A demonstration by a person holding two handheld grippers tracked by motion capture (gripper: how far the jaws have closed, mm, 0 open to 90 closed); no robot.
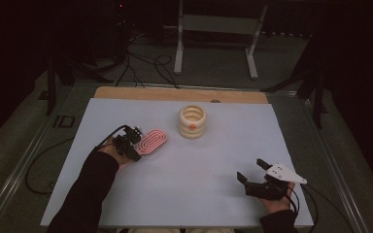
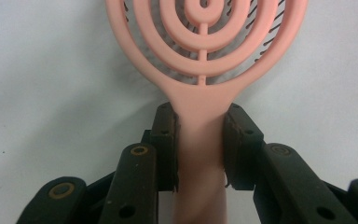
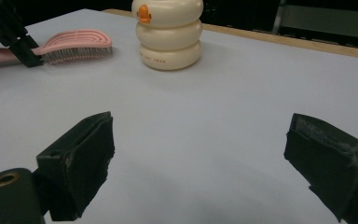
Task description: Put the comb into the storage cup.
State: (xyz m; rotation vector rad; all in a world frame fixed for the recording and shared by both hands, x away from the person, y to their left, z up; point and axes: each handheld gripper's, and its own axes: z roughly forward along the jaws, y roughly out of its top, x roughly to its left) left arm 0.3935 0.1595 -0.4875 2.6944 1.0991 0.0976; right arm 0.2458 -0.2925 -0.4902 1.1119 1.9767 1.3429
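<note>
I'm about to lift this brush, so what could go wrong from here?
The left gripper pinches only the brush handle's neck, so the long head could droop or twist out. Its bristles face the table and might drag. The cream holder stands close by and could get knocked.

My left gripper [image 1: 135, 141] sits at the left of the table, black-sleeved forearm reaching in from the bottom edge, jaws pointing up and to the right. Its pads [image 2: 165, 144] are clamped tight, one on each side of what they hold. My right gripper [image 1: 252, 175] rests low at the near right edge, jaws spread wide, nothing between its pads [image 3: 91, 154].
</note>
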